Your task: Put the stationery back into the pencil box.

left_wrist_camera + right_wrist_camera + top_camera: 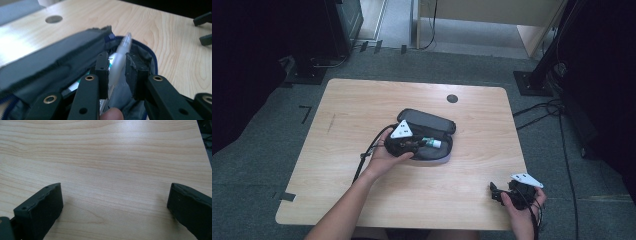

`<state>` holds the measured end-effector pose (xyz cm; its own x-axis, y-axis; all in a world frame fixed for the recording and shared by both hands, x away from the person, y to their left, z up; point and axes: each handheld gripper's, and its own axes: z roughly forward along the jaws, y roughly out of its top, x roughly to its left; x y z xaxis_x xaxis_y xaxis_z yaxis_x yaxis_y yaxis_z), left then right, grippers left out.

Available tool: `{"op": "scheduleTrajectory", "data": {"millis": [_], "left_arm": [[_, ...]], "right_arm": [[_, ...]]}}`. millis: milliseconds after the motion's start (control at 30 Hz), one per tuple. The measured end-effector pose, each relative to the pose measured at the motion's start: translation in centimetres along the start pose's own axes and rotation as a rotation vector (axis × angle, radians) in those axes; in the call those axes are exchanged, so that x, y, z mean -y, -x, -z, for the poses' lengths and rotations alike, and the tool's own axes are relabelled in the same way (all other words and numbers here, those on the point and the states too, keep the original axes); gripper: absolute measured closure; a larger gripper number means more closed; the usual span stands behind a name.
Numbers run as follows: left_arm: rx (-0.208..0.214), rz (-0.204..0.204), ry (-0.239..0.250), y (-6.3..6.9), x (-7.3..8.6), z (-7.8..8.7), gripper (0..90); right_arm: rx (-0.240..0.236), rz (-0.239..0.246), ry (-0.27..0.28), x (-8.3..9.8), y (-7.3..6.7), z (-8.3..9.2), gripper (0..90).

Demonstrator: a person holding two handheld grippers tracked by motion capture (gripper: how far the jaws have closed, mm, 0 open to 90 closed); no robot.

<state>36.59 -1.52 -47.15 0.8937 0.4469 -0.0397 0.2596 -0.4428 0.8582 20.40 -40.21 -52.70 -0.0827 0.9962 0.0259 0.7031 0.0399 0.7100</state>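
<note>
The pen (pixel 121 58), a frosted translucent one, lies inside the open pencil case (pixel 432 145), tip end pointing away from me and slightly up over the far rim of the pouch. In the left gripper view its long axis runs almost straight along my line of sight, leaning a little to the right as it goes away, so it passes lengthwise through the gap between my left gripper (pixel 117 75) jaws rather than across them. The two pads flank the barrel on either side; the left one sits just beside it, the right one looks a shade apart, and I cannot see either pad pressing on it. So I read these jaws as narrowly parted around the pen, not clamped on it.

The case lies near the middle of the table (pixel 362 110), its lid (pixel 50 62) flipped back toward the far side, with other items tucked beside the pen.

My right gripper (pixel 501 194) is well apart, at the near right corner of the table, jaws wide open over bare wood and holding nothing. The left is plainly the nearer hand, and any pull would have to follow the barrel's axis out of the pouch.
</note>
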Motion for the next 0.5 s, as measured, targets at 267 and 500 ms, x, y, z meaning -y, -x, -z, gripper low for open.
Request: {"op": "scheduleTrajectory", "data": {"millis": [267,500], "left_arm": [[0.005,0.015,-0.036,0.3,0.6,-0.1,76.0],[-0.002,0.051,-0.026,0.2,1.0,0.9,65.3]], "right_arm": [[0.000,0.001,0.000,0.0,0.0,0.0,0.0],[0.000,0.001,0.000,0.0,0.0,0.0,0.0]]}}
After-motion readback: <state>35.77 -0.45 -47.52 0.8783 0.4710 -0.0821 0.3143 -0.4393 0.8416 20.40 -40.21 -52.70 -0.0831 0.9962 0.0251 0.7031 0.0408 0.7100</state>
